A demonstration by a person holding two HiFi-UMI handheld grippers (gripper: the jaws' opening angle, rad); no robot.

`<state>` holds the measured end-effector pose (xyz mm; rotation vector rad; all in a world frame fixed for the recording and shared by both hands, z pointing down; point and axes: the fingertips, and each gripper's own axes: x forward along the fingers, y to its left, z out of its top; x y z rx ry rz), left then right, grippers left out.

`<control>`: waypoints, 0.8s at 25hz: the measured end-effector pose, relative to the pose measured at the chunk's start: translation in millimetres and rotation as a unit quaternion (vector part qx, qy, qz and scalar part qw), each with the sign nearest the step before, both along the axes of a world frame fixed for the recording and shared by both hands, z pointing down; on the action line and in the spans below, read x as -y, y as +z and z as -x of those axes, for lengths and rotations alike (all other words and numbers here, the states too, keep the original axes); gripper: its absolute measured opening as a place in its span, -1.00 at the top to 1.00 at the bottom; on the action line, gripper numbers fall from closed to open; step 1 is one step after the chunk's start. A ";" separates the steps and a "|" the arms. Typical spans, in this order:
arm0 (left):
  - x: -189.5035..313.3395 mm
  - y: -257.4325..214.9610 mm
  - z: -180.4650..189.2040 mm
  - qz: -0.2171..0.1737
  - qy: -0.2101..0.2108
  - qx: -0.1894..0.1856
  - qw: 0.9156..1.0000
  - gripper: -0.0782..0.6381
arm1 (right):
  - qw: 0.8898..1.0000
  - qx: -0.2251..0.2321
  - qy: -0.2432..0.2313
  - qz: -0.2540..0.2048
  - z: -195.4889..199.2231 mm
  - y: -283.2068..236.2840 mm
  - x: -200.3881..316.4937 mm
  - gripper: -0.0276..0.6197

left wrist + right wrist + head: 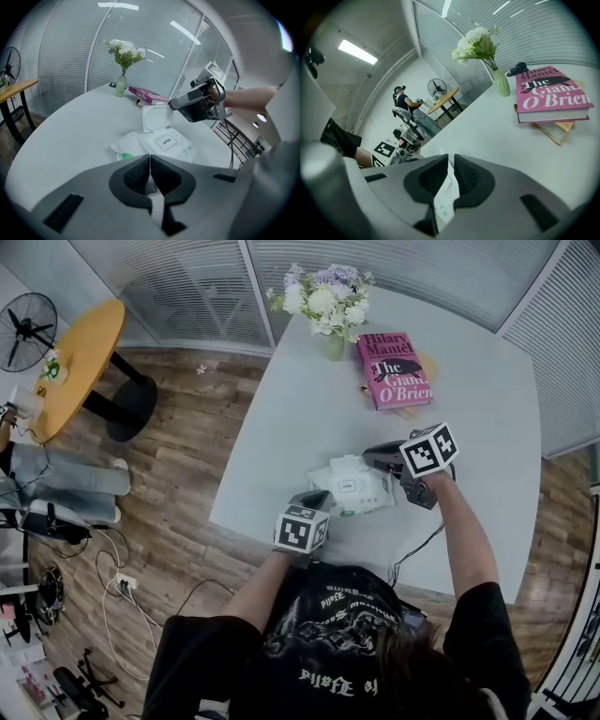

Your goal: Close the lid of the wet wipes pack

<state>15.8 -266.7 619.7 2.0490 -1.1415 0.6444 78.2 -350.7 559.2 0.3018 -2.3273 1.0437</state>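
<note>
**Head view.** A person stands at the near edge of a white desk (469, 381) with a claw in each hand. The pack (352, 486) lies close to that near edge, between the two claws. The left claw (317, 500) comes at its near corner and the right claw (373, 457) reaches in from the right. The book (394, 369) and flowers (323, 296) sit well back, out of the work. From above the pack is just a white lump, and neither grip can be read.

**Left gripper view.** The jaws are clenched on a strip of white wrapper at the pack's near edge. I take this as an anchor, so the soft pack doesn't slide or buckle when its top is pushed down. Only this view gives the lid (157, 117). It is open and stands about upright on its far hinge, with the "OPEN" label bare below it. The right claw's tip meets the lid's upper right edge.

**Right gripper view.** The jaws are pinched on a thin white plate with small green marks, which is the lid's rim taken edge-on. Holding the free edge gives leverage to swing the lid over, I'd judge. The pack body is hidden under the claw here. The view instead opens past the book to a fan (437, 87), a side table (443, 101) and another person (401, 101) across the room. The left gripper view shows no such person.

Lid not yet shut.
</note>
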 end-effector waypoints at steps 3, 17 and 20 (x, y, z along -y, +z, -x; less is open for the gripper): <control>-1.5 0.4 0.8 0.000 0.001 -0.001 1.000 0.75 | 1.000 0.004 -0.001 -0.004 -1.0 -2.2 -9.6 0.78; -0.9 -1.6 1.3 -0.004 -0.013 -0.009 1.000 0.75 | 0.998 -0.018 -0.017 -0.050 -5.0 2.7 -47.4 0.67; -1.0 -1.4 1.7 0.000 -0.018 -0.016 1.000 0.75 | 0.998 -0.026 -0.017 -0.052 -7.2 8.4 -54.6 0.67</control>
